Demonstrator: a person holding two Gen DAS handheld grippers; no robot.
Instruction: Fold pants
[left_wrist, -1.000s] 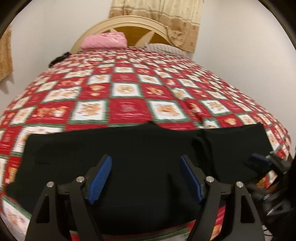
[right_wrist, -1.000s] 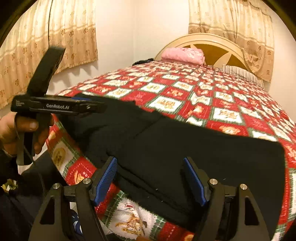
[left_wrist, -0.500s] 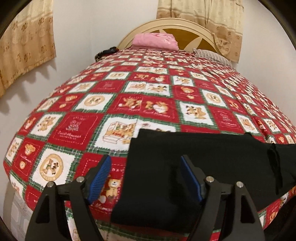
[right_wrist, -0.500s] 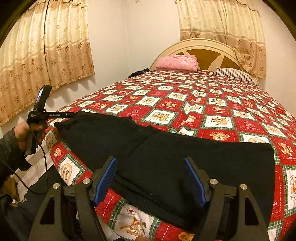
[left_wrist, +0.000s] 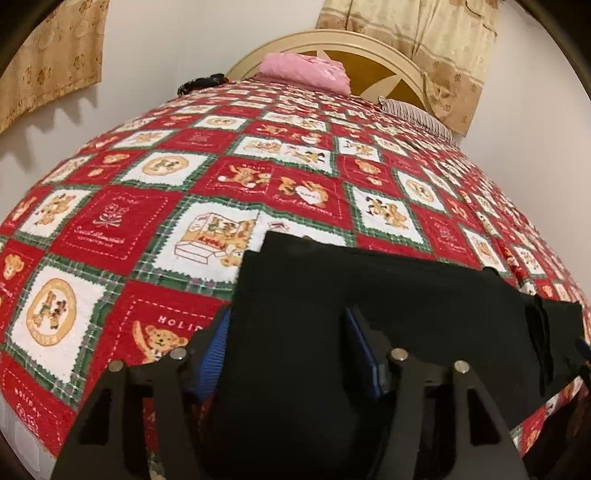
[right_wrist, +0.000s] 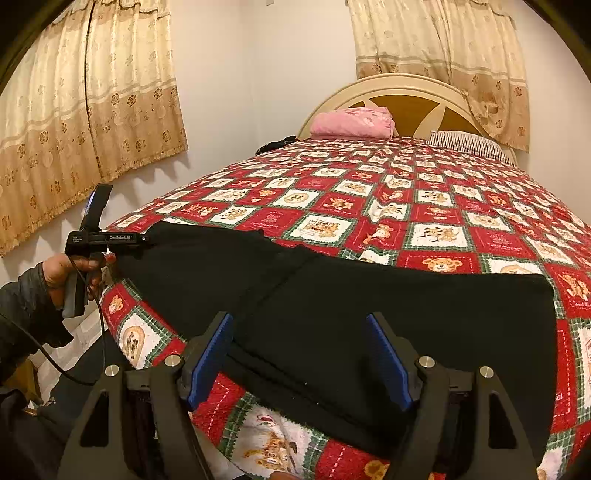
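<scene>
A: Left gripper (left_wrist: 291, 354) first. Its jaws have just been closing, and the end of the pants (left_wrist: 369, 314) sits right between them. The left pad is tucked under the cloth's edge, the right pad rests on top of the fabric.

B: Pinched yet?

A: Can't say a firm pinch from here. The jaws are narrower but there's still a gap, and black cloth fills it. The pads aren't visibly pressing.

B: And the right gripper (right_wrist: 303, 356)?

A: Wide open, blue pads well apart, hanging over the near edge of the pants (right_wrist: 369, 314) at the other end. Nothing clamped.

B: Where do the pants lie, then?

A: Flat along the near edge of the bed, on the red quilt (right_wrist: 424, 206) with its bear squares. They run lengthwise across, one end under each gripper, and a seam crosses the cloth near the middle.

B: I see the left one from the right camera too.

A: Yes, the left gripper (right_wrist: 146, 240) is at the far left end of the cloth, a hand (right_wrist: 70, 273) in a dark sleeve around its handle, a cable trailing down.

B: Further out?

A: A pink bundle (right_wrist: 352, 123) and a striped pillow (right_wrist: 469, 144) at the headboard (right_wrist: 406, 83), curtains (right_wrist: 88, 122) on both walls.
</scene>
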